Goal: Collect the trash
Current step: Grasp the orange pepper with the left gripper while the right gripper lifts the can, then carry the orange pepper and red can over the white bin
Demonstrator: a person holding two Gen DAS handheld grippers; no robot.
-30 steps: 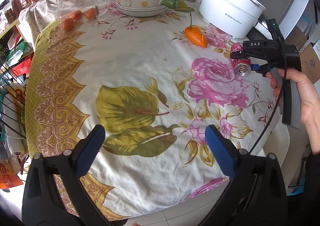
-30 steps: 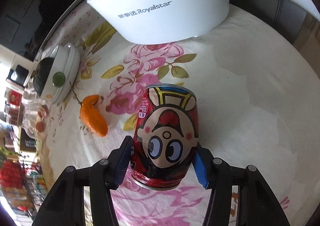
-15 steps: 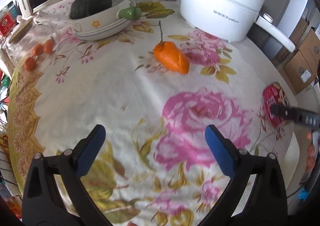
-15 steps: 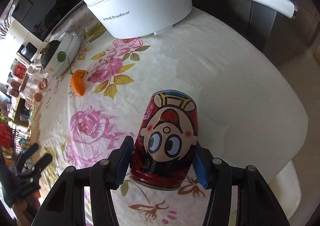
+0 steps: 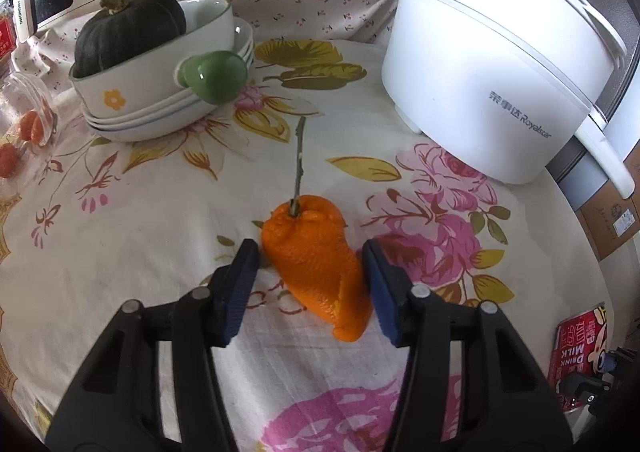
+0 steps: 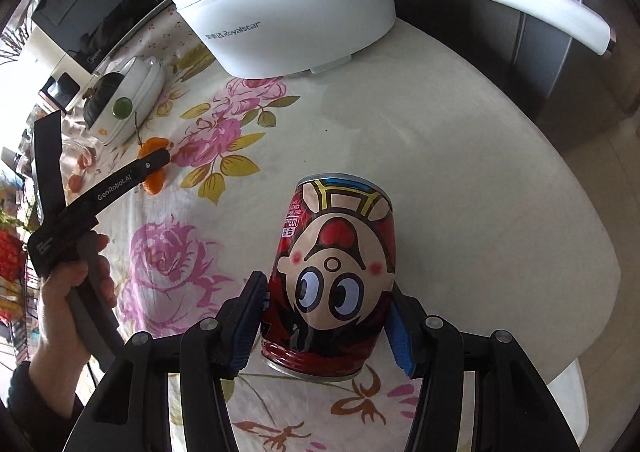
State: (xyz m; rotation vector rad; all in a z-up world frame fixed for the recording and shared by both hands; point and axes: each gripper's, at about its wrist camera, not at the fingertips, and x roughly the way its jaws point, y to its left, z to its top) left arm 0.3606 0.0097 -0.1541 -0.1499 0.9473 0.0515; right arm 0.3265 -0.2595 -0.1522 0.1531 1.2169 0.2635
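Observation:
An orange peel point(image 5: 316, 258) with a thin stem lies on the flowered tablecloth. My left gripper point(image 5: 310, 288) is open with a finger on each side of the peel; the right pad is close to it and the left stands a little off. It also shows in the right wrist view point(image 6: 154, 162), over the peel point(image 6: 154, 184). My right gripper point(image 6: 326, 326) is shut on a red cartoon-face milk can point(image 6: 332, 284), held above the table. The can also shows at the lower right of the left wrist view point(image 5: 580, 348).
A white Royalstar pot point(image 5: 492, 68) with a long handle stands at the back right. Stacked white bowls point(image 5: 160, 64) hold a dark green squash point(image 5: 128, 28) and a green spoon handle point(image 5: 216, 74). Small tomatoes in a clear bag point(image 5: 28, 128) lie at the left. The table edge point(image 6: 592, 292) curves at the right.
My left gripper has moved forward across the table to the orange peel and now straddles it, jaws narrower. My right gripper has drawn back from the pot, still holding the can.

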